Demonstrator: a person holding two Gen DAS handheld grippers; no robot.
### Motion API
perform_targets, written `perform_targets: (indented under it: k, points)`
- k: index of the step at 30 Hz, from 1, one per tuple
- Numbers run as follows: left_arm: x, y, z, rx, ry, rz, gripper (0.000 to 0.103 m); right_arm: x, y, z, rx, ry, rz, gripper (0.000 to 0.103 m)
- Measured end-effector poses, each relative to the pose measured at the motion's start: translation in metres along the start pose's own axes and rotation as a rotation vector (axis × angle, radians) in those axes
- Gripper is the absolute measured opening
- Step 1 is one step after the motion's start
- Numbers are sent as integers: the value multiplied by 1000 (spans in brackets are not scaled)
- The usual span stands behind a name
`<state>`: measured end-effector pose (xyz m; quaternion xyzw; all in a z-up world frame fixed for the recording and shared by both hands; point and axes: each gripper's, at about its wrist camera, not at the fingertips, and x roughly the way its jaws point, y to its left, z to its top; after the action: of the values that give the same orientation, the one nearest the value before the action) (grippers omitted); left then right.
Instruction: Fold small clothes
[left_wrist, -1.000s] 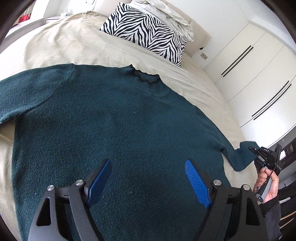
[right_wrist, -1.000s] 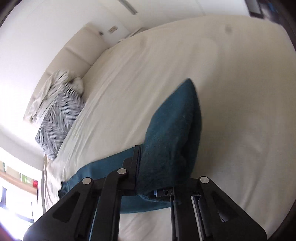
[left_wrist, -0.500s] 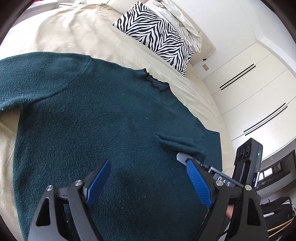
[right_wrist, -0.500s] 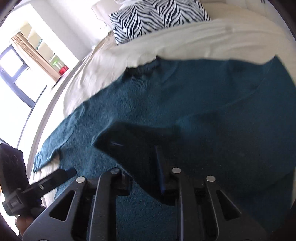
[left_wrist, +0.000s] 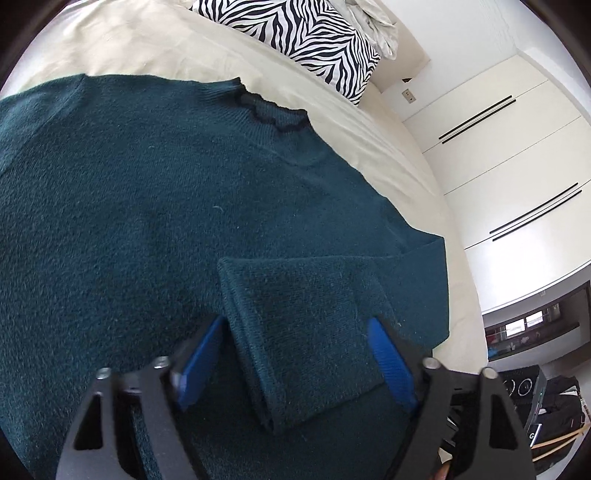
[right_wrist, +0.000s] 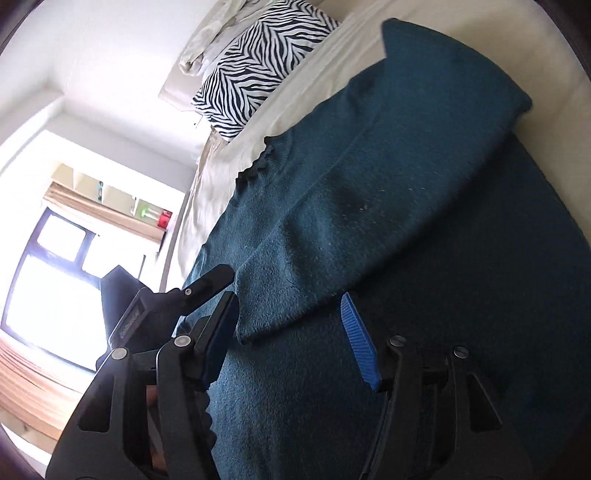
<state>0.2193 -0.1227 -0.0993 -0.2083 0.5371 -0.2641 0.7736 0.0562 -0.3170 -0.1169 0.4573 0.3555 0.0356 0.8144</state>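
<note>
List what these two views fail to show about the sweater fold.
- Sweater hem: cut off by the bottom edge and both grippers, both views.
- Other sleeve: past the left wrist view's left edge.
- Cuff of the folded sleeve: partly behind the left gripper.
- Window: overexposed, right wrist view.

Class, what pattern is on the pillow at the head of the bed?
Black-and-white zebra stripes; pillow, clearest in left wrist view.

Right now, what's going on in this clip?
A person with two handheld grippers is folding a dark teal sweater spread on a bed. One sleeve lies folded across the body. The left gripper and right gripper are both open near it, gripping nothing.
</note>
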Motion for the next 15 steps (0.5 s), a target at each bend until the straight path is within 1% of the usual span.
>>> perform_targets:
  k: [1,2,3,4,5,7,12,15]
  points:
    - [1,-1,3,2,7,15,50,-8,-8,-2,26,-9,19,57]
    - [2,-3,5,9,11,28,42,-14,-15,-3,50,-18,37,57]
    - [4,-4,7,19,18,35,22,-18,-21,-2,70,-27,52,57]
    - [4,-5,10,28,19,46,10,-25,-26,-1,85,-39,64,57]
    - [3,-7,12,38,12,49,10,-26,-27,6,98,-53,71,57]
    - [-9,-10,20,59,-28,40,9,-36,-36,10,122,-71,74,57]
    - [-45,-12,46,109,-164,35,9,-42,-56,20,220,-76,114,57]
    - [-52,-5,56,130,-205,47,9,-42,-65,26,280,-88,129,57]
